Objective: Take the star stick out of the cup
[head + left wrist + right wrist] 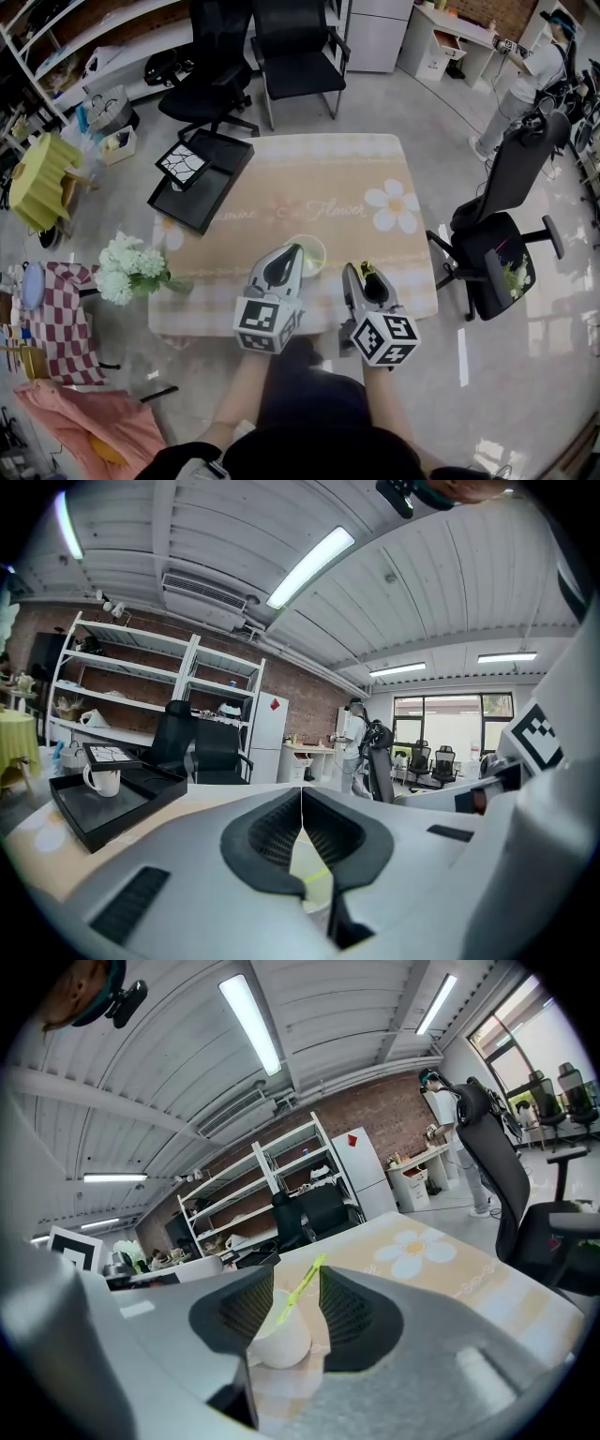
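Cup (313, 247) near front edge of flower-print table (319, 187), green star stick (302, 1285) leaning in it, right gripper (296, 1277) jaws wide with stick between them, ungripped, left gripper (301, 794) jaw tips closed together at cup's rim.

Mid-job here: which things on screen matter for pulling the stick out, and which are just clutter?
Job: star stick, cup, right tool open about the stick.
Lying about: black tray with mug, white flowers, office chair.
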Motion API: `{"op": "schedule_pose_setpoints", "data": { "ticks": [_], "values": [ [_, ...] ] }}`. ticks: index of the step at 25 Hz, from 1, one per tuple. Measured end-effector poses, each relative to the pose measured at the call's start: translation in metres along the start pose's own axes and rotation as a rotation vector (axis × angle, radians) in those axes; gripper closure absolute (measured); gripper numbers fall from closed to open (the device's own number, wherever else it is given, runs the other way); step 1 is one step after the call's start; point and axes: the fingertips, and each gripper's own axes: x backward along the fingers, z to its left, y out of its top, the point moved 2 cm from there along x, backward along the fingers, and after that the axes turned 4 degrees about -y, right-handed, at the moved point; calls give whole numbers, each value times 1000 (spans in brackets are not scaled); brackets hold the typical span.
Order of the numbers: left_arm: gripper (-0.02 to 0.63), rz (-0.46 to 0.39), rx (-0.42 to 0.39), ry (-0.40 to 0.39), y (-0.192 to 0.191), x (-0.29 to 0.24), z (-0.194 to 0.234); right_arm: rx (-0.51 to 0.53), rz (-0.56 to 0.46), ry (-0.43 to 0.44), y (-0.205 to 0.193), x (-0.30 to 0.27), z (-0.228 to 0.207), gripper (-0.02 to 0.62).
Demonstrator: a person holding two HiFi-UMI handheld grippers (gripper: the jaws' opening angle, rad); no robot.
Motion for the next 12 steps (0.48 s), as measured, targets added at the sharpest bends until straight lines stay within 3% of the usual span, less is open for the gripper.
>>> {"op": "schedule_pose_setpoints", "data": {
  "ticks": [4, 12],
  "values": [
    [595, 3, -2, 1, -1, -3, 2, -8, -8, 6, 1, -2, -1, 449],
    [595, 1, -4, -1, -1, -7, 4, -8, -14, 13, 2, -2, -4, 522]
  ]
}}
